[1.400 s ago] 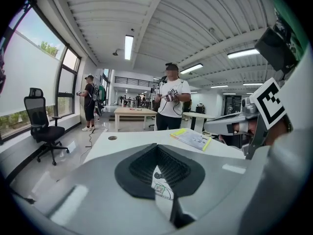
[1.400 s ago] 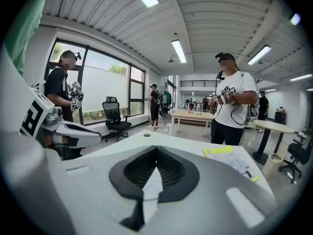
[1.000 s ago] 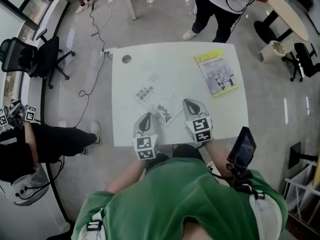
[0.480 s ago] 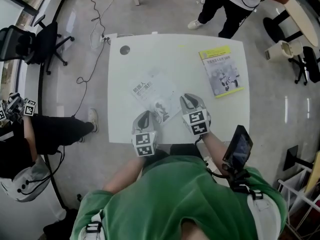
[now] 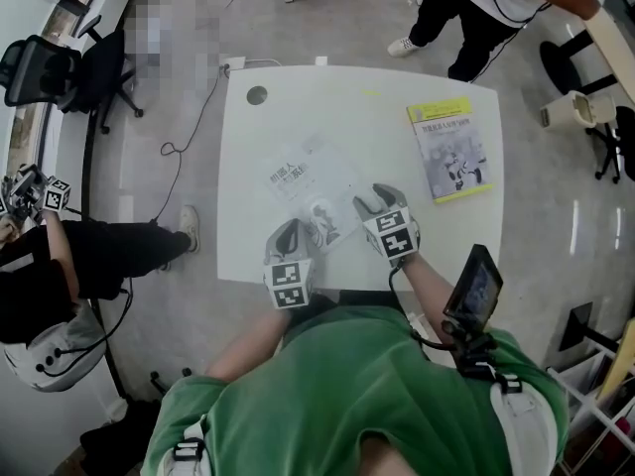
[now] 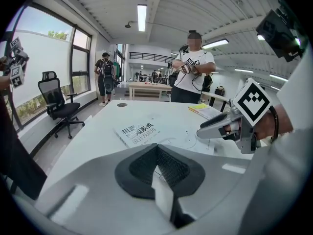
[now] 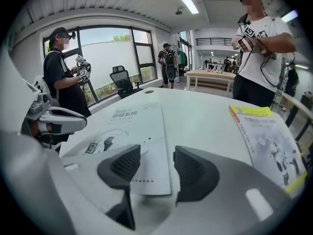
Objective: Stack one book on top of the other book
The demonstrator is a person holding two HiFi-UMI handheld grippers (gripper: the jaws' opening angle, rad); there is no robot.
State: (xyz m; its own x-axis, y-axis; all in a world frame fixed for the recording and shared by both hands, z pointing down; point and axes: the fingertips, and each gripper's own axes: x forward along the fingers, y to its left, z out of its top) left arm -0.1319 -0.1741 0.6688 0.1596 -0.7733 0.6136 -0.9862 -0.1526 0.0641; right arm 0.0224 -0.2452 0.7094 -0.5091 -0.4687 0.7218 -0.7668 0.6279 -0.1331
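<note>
We hold two grippers over a white table point(image 5: 377, 107). Our left gripper point(image 6: 159, 163) has its jaws pressed together on nothing, and the white book point(image 5: 303, 181) lies flat just ahead of it. Our right gripper point(image 7: 155, 164) has just been opening its jaws. They are now spread wide, with the white book's near corner between them (the pads do not press it). The yellow-edged book point(image 7: 266, 136) lies flat ahead and to the right of that gripper, apart from the white one.
</note>
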